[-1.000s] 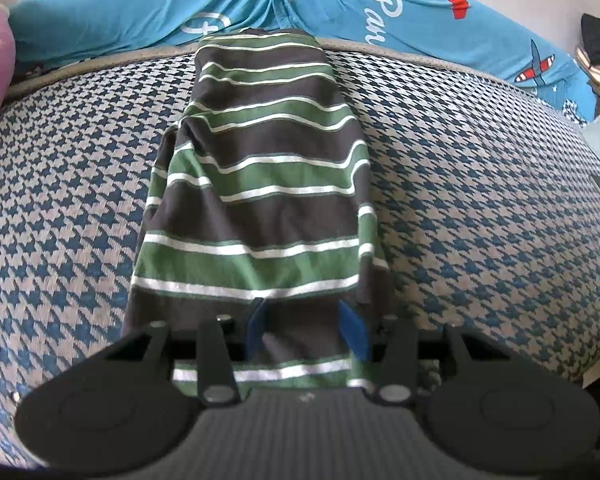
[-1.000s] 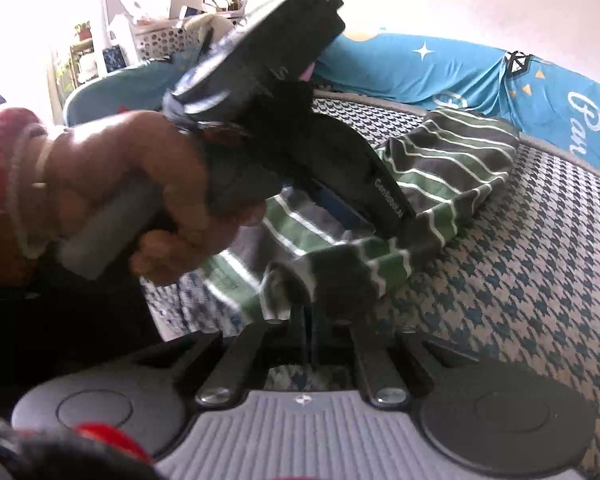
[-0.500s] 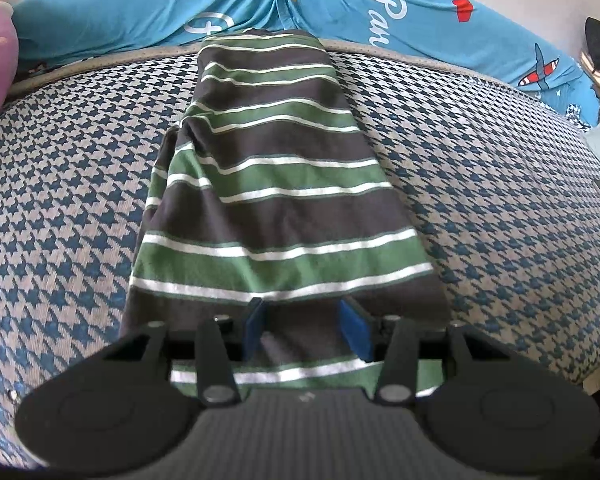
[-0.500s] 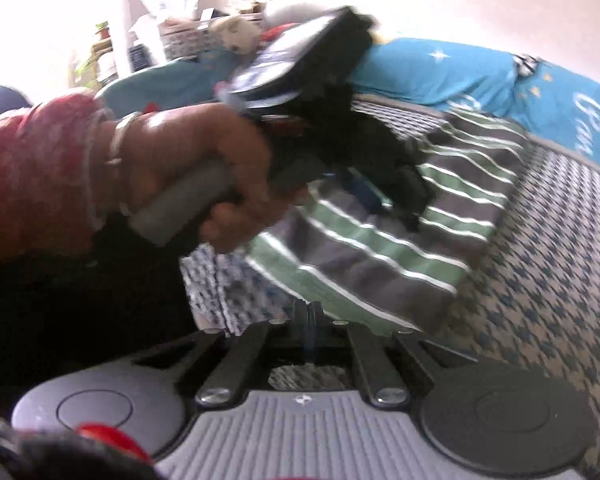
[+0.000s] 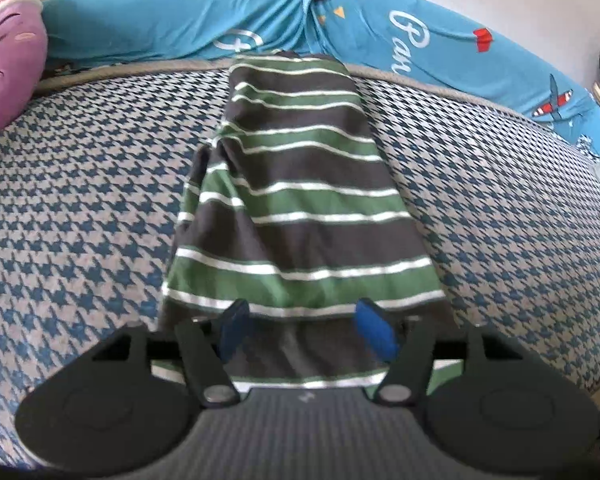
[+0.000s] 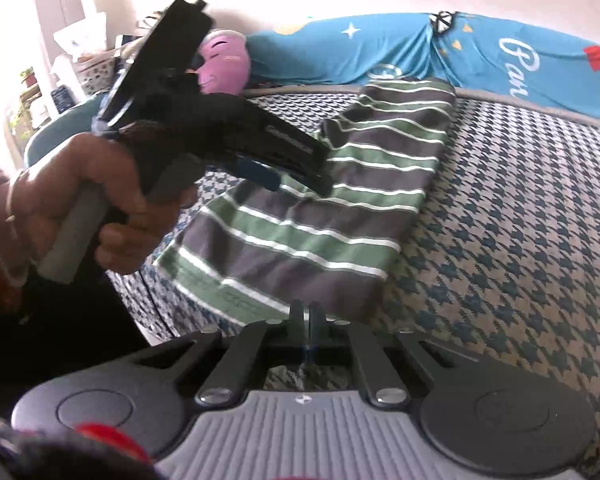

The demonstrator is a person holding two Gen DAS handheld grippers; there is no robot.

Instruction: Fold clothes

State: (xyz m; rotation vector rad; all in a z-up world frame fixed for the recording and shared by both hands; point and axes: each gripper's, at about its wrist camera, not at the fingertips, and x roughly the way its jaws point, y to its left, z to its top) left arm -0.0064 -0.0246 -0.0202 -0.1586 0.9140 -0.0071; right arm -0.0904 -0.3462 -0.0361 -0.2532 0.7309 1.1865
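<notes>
While the striped shirt (image 5: 300, 208) lies in a long narrow strip on the houndstooth bed (image 5: 80, 200), your left claw (image 5: 306, 334) hovers spread over its near hem, pinching nothing. Your right claw (image 6: 307, 314) is pressed together at the shirt's near corner, seemingly empty, though blur hides the tips. Lift from one side only and the layers could slide apart, skewing the fold.

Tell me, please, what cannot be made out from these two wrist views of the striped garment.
- Left wrist view: the striped garment's near hem is hidden behind the left gripper's body.
- Right wrist view: whether the right gripper pinches any cloth; its jaws meet at the garment's near edge, blurred.
- Both views: layers underneath, covered by the top fold.
</notes>
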